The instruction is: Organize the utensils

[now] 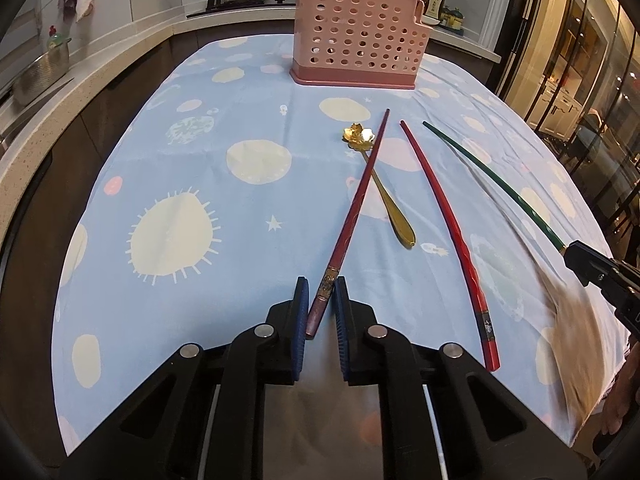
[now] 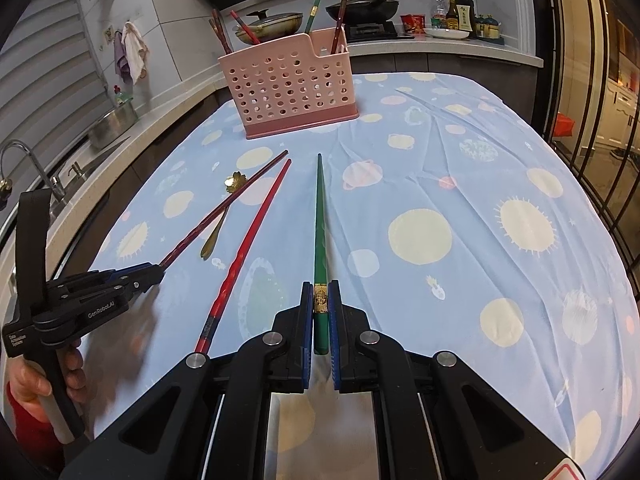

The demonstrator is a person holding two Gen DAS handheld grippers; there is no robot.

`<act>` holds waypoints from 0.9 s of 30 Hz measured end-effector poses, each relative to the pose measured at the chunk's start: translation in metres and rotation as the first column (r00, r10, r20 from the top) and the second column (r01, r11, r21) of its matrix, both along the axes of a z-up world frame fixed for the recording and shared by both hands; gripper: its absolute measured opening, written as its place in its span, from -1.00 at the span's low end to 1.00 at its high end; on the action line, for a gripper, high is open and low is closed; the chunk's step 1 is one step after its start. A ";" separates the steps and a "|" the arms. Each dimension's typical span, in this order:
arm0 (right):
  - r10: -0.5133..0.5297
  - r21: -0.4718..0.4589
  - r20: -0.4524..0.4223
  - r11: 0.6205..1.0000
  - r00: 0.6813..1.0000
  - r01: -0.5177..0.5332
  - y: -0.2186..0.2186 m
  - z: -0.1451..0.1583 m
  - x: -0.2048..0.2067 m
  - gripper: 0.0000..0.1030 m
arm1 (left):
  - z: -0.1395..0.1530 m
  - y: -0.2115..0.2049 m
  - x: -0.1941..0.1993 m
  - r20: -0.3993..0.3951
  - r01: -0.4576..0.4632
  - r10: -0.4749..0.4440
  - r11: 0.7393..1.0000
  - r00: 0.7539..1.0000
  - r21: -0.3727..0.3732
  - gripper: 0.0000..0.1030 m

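My left gripper (image 1: pixel 321 284) is shut on the thick end of a dark red chopstick (image 1: pixel 362 196), which lies across a gold flower-bowled spoon (image 1: pixel 390 204) on the blue tablecloth (image 1: pixel 240 240). My right gripper (image 2: pixel 320 288) is shut on the gold-banded end of a green chopstick (image 2: pixel 320 216). A bright red chopstick (image 2: pixel 248 248) lies loose between the two. The pink perforated holder (image 2: pixel 296 84) stands at the far end with several chopsticks in it. The right wrist view shows the left gripper (image 2: pixel 158 270) at the left, with the dark red chopstick (image 2: pixel 224 208) in it.
A counter with a sink tap (image 2: pixel 24 160) and a metal pot (image 2: pixel 114 122) runs along the left. Behind the table is a stove with pans (image 2: pixel 276 24) and bottles (image 2: pixel 452 10). Glass doors (image 1: pixel 580 80) line the right side. A hand (image 2: pixel 28 384) holds the left gripper's handle.
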State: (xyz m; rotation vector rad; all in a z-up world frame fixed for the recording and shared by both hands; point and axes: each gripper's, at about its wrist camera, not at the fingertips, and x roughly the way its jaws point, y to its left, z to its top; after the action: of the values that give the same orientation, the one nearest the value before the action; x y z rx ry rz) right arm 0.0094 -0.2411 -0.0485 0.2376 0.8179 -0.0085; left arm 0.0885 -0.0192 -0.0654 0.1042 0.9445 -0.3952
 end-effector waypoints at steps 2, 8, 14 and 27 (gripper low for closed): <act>0.000 -0.001 -0.001 1.000 1.000 0.000 0.000 0.000 0.000 -0.87 | 0.001 -0.003 -0.003 -0.004 0.011 -0.011 1.000 1.000 -0.005 -0.81; -0.007 -0.004 0.019 1.000 1.000 0.007 -0.002 0.005 -0.004 -0.87 | 0.011 -0.005 -0.015 -0.004 0.036 -0.036 0.999 0.999 -0.029 -0.86; -0.010 -0.011 0.073 1.000 0.997 0.011 -0.004 0.026 -0.007 -0.87 | 0.041 -0.006 -0.023 0.057 0.054 -0.050 0.997 0.997 -0.063 -0.86; 0.003 -0.037 0.232 0.999 0.973 0.006 -0.014 0.090 0.007 -0.87 | 0.115 -0.021 -0.010 0.225 0.087 -0.057 0.988 0.973 -0.124 -0.86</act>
State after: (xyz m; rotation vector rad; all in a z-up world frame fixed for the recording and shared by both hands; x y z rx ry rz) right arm 0.0166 -0.2548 0.0414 0.1996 0.5839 0.0029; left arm 0.0788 -0.0403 0.0493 0.0595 0.6938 -0.5024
